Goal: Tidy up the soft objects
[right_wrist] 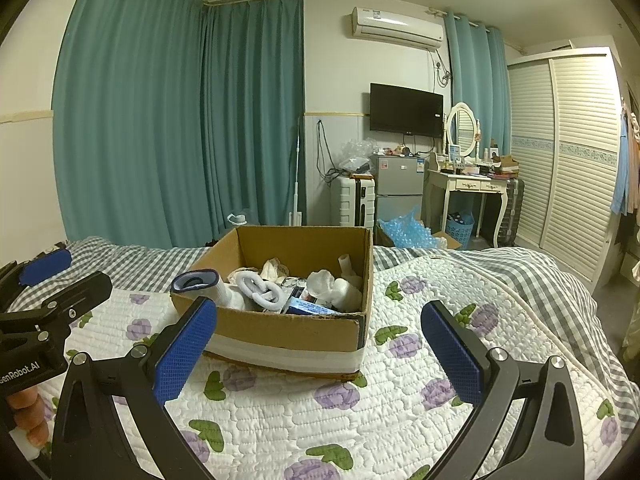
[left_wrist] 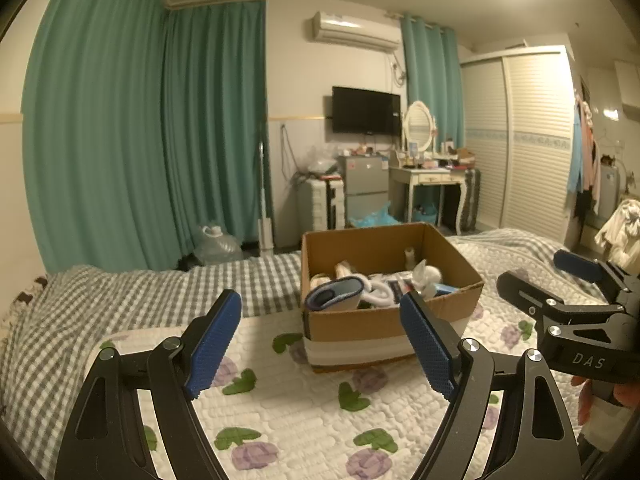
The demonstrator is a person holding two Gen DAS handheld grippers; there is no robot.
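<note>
Now, left view: left gripper (left_wrist: 320, 344) is hanging agape and empty, near the box (left_wrist: 356, 322) on the quilt (left_wrist: 288, 408), readying a reach.
Right view: right gripper (right_wrist: 318, 354) is gaping empty too; socks (right_wrist: 260, 290) are lying inside the box.

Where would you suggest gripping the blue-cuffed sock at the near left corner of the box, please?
Grip the blue-cuffed sock at its rolled cuff, coming from above. The cuff stands up past the cardboard box rim at that corner, so it looks reachable without digging. The open left gripper is probably nearer than the open right gripper.
</note>
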